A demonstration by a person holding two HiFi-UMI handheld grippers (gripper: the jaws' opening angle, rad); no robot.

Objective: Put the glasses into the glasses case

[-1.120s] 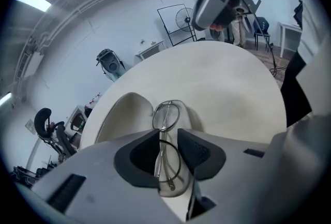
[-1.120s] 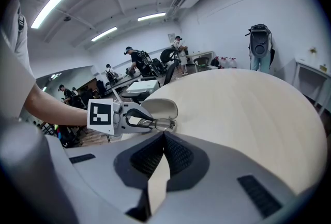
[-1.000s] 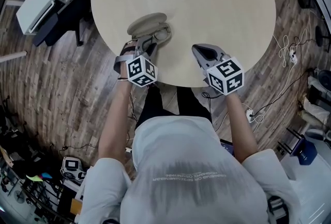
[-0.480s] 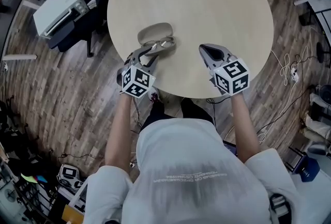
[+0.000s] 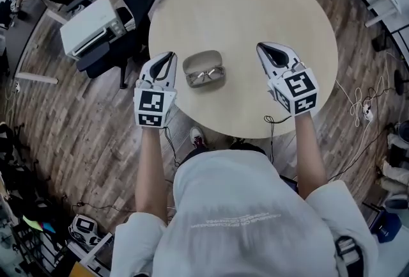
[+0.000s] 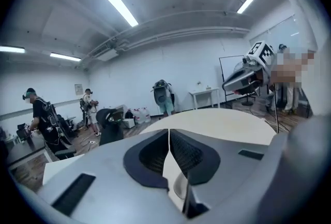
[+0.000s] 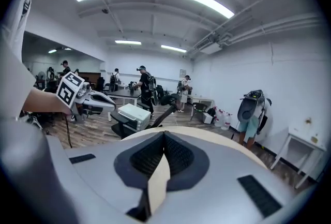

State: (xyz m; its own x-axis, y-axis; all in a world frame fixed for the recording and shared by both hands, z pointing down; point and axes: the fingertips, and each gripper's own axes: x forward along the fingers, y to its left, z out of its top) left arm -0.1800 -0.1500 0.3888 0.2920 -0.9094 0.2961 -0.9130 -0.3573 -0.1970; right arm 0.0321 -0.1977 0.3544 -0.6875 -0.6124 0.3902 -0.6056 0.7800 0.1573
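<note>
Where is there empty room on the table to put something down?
The whole far half of the table, behind the glasses case, is bare. So is the stretch between the case and the right gripper. It's crowded only near the left edge, where the case holds the glasses.

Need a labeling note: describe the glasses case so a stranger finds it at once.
Start at the round pale table. The glasses case lies open near the person's side, left of centre, with the glasses inside. This beige oval clamshell is the only loose item on the tabletop.
</note>
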